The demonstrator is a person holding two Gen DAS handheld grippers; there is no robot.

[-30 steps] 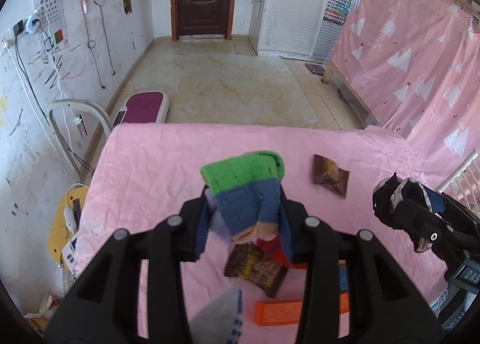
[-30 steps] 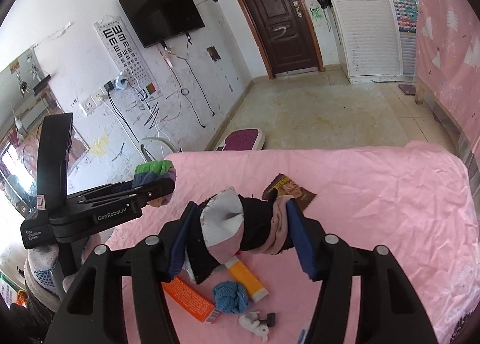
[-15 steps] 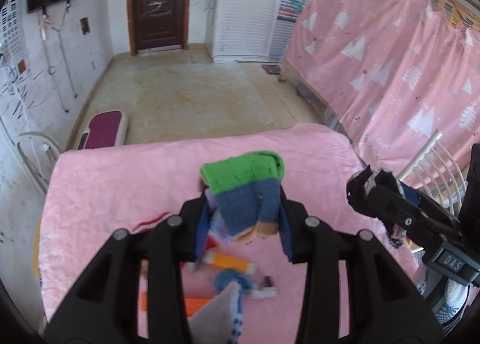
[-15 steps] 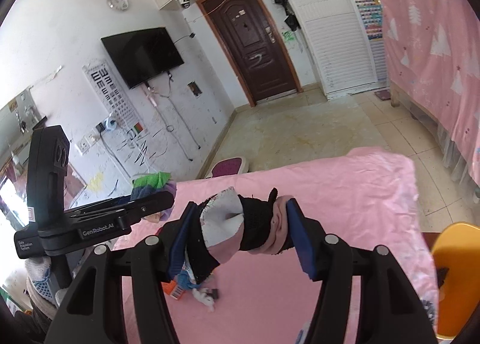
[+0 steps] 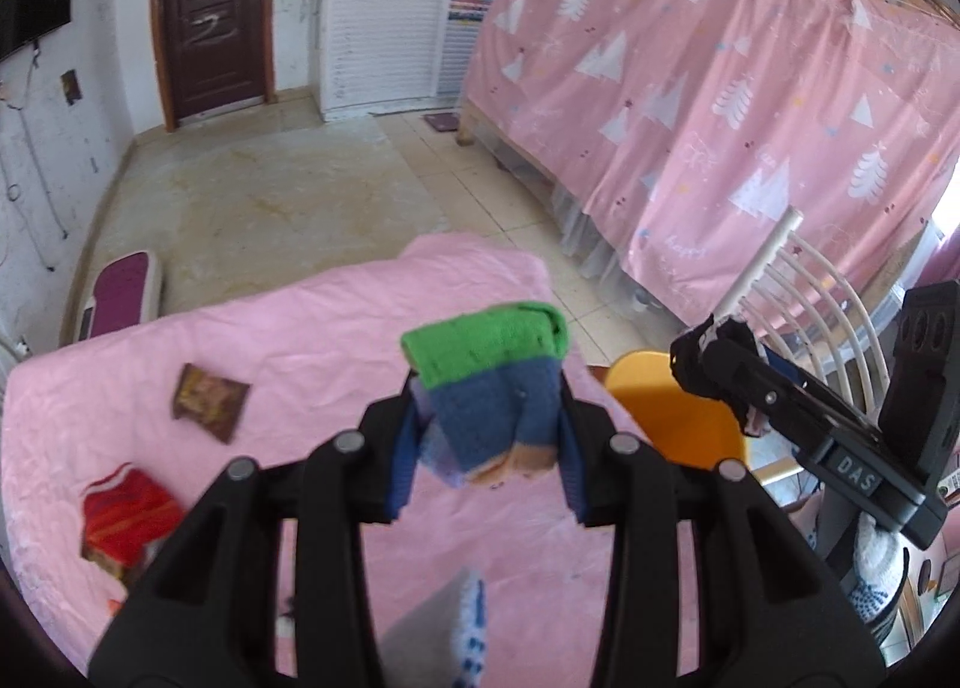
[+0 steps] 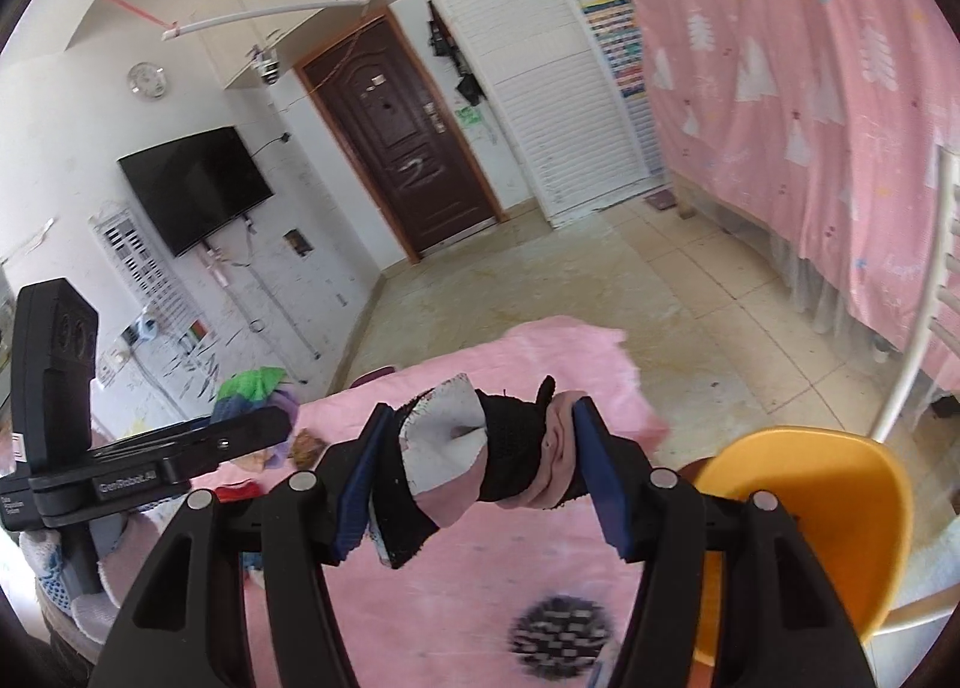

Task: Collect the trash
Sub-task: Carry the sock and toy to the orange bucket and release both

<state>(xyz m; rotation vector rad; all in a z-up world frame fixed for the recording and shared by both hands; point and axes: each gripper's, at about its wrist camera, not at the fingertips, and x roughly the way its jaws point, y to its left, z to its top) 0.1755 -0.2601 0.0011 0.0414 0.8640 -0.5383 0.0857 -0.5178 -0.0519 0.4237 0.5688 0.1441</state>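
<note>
My left gripper (image 5: 486,445) is shut on a green, blue and tan sock (image 5: 489,382) and holds it above the pink-covered table (image 5: 336,340). My right gripper (image 6: 480,469) is shut on a black, white and pink sock (image 6: 480,460), also above the table (image 6: 480,568). Each gripper shows in the other's view: the right one (image 5: 714,361) at the right, the left one (image 6: 258,424) at the left. A brown wrapper (image 5: 207,400) and a red packet (image 5: 126,520) lie on the table's left part. An orange bin (image 6: 798,514) stands just past the table's right edge.
The orange bin also shows in the left wrist view (image 5: 678,418). A white rail frame (image 5: 798,292) stands right of the bin. A pink curtain (image 5: 720,76) hangs on the right. A blurred dark patterned item (image 6: 561,634) lies on the table near me.
Both grippers have swung to the right with their socks still held. The orange bin has come into both views, and the table litter has slid to the left.
</note>
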